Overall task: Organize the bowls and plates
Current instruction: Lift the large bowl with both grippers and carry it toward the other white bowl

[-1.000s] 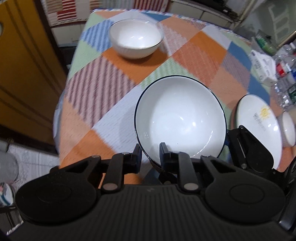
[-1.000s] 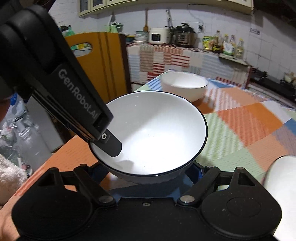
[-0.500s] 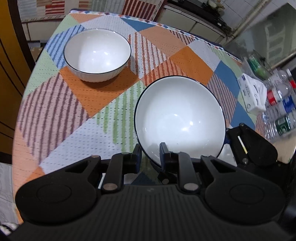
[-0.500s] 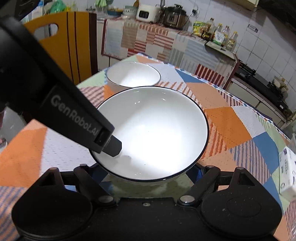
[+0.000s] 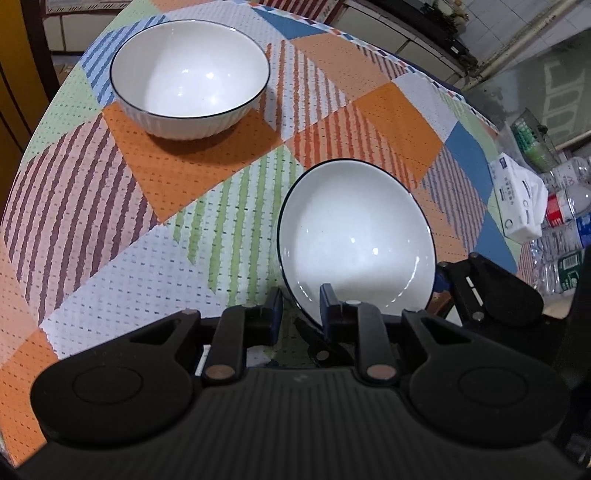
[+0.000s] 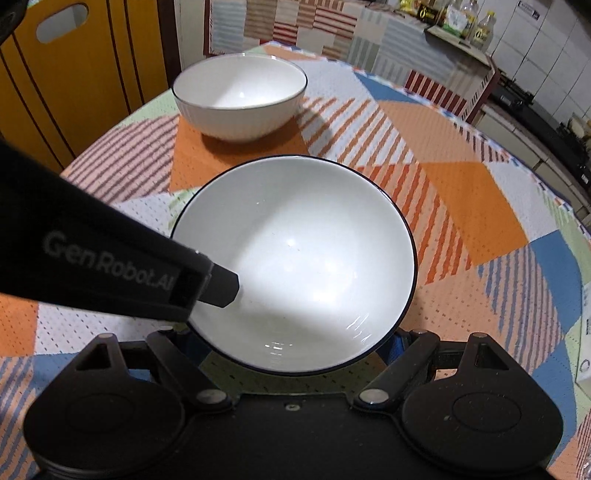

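Observation:
A white bowl with a dark rim (image 5: 354,251) (image 6: 295,258) hangs above the patchwork tablecloth (image 5: 184,206). My left gripper (image 5: 301,308) is shut on its near rim, one finger inside the bowl and one outside. In the right wrist view the left finger (image 6: 218,284) reaches into the bowl from the left. My right gripper (image 6: 291,354) sits under the bowl with its fingers spread wide, mostly hidden by it; I cannot tell whether they touch it. A second white ribbed bowl (image 5: 190,77) (image 6: 240,98) stands on the table at the far left.
A tissue pack (image 5: 519,199) and several bottles (image 5: 565,210) lie at the right beyond the table edge. A yellow door (image 6: 74,66) stands left of the table. A kitchen counter with bottles (image 6: 458,22) runs along the back.
Both grippers have carried the bowl further over the table toward the ribbed bowl, which now looks nearer. The plate at the right has left the left wrist view.

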Action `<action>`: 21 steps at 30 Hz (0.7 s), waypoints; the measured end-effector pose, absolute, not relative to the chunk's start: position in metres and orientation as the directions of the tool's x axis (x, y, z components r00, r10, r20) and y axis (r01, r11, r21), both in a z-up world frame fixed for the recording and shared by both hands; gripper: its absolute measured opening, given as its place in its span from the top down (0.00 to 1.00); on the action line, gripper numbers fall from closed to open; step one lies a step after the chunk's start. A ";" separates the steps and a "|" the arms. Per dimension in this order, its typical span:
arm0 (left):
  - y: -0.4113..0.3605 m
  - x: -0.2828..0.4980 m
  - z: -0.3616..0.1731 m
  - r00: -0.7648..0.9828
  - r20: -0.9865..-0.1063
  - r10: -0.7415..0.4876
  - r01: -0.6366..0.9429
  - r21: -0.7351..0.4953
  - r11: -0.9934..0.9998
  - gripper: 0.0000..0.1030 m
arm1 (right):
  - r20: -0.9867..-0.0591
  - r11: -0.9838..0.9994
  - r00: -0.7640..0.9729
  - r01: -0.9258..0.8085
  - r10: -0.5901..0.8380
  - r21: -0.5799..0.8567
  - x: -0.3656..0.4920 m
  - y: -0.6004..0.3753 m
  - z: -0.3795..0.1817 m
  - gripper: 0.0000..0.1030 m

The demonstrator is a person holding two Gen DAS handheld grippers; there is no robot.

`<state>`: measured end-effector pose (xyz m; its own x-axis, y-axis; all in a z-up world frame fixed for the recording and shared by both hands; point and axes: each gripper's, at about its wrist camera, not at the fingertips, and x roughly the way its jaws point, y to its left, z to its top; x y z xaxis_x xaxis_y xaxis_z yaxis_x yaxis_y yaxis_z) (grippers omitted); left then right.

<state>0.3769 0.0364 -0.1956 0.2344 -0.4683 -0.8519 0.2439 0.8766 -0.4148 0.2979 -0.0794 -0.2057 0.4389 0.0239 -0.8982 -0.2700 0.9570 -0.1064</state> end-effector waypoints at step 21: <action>0.073 0.336 -0.125 0.296 -0.809 -0.509 0.373 -0.393 0.841 0.67 | -0.789 0.956 0.613 -0.252 0.035 -0.153 0.221 -0.085 -0.129 0.12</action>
